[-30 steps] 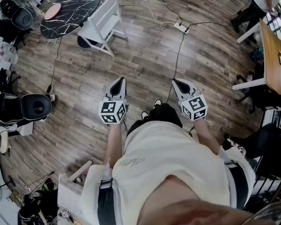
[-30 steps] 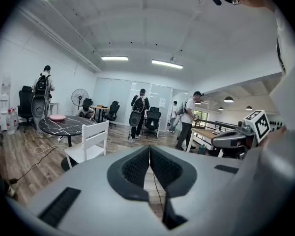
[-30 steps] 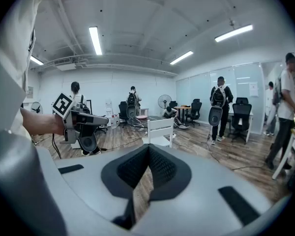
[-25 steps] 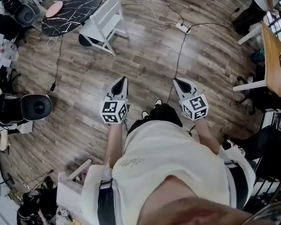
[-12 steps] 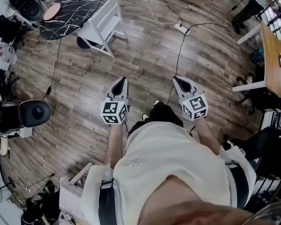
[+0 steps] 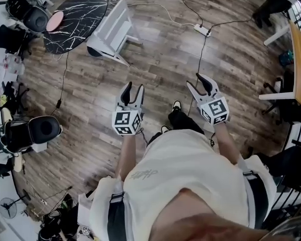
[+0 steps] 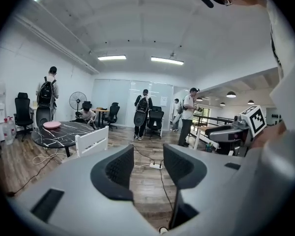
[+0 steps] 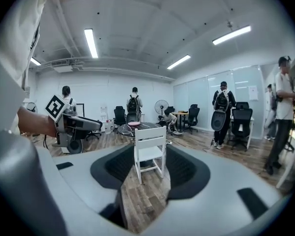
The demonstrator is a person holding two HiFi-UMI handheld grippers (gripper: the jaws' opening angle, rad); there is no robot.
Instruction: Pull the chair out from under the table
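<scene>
Holds left gripper (image 6: 134, 88) and right gripper (image 6: 194, 80) side by side, jaws opening on nothing, well short of white chair (image 6: 113, 31) (back turned this way) just beside black table (image 6: 75, 14).

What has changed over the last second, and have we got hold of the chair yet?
The jaws of the left gripper and the right gripper, shut before, are opening, with nothing between them. Nothing has been taken hold of. The white chair stays at the black table, untouched and well ahead of both grippers.
</scene>
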